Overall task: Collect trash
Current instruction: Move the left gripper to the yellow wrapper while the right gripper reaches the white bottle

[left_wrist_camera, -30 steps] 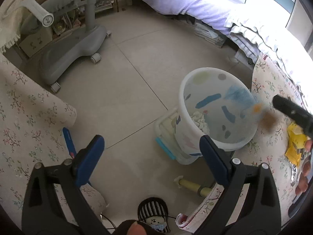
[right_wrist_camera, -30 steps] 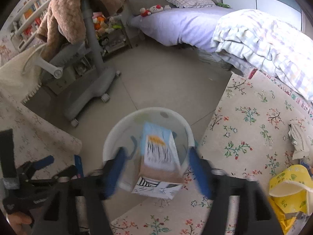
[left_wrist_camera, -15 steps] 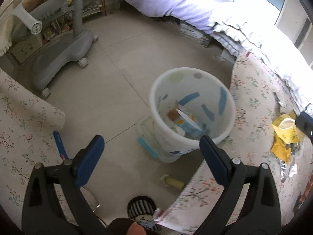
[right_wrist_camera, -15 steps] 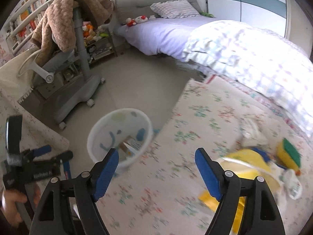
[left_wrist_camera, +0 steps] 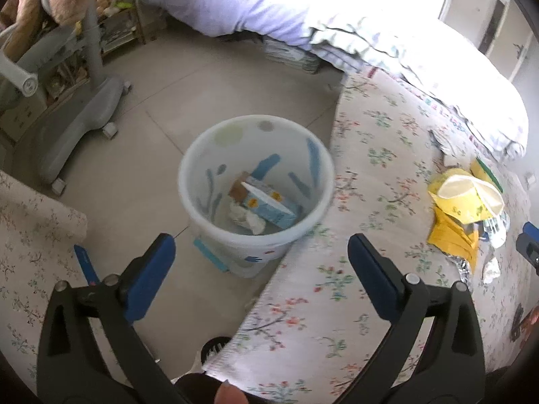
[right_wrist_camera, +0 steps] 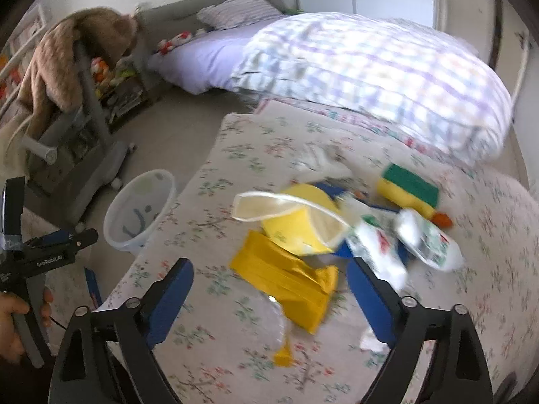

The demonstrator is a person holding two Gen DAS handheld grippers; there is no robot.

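A white bin (left_wrist_camera: 202, 235) stands on the floor beside the floral-clothed table (left_wrist_camera: 337, 320). In it lie a blue-and-white carton (left_wrist_camera: 269, 203) and crumpled tissue (left_wrist_camera: 247, 219). My left gripper (left_wrist_camera: 261, 240) hovers open above the bin, holding nothing. My right gripper (right_wrist_camera: 271, 264) hangs over the trash pile on the table with its jaws opening and nothing between the pads. Below it lie a yellow packet (right_wrist_camera: 283, 279), a yellow paper bowl (right_wrist_camera: 296, 225), white plastic wrappers (right_wrist_camera: 427, 239) and a green-and-yellow sponge (right_wrist_camera: 407, 185).
A grey wheeled chair base (left_wrist_camera: 77, 124) stands left of the bin, with a brown blanket (right_wrist_camera: 67, 54) over the chair. A bed with a checked quilt (right_wrist_camera: 370, 67) lies behind the table. A blue strip (left_wrist_camera: 84, 262) lies at the left. A hand (right_wrist_camera: 13, 320) grips the left tool.
The carton left my right gripper and now lies in the bin. My right gripper swung right over the trash pile and its jaws widened. My left gripper drifted right, still open.
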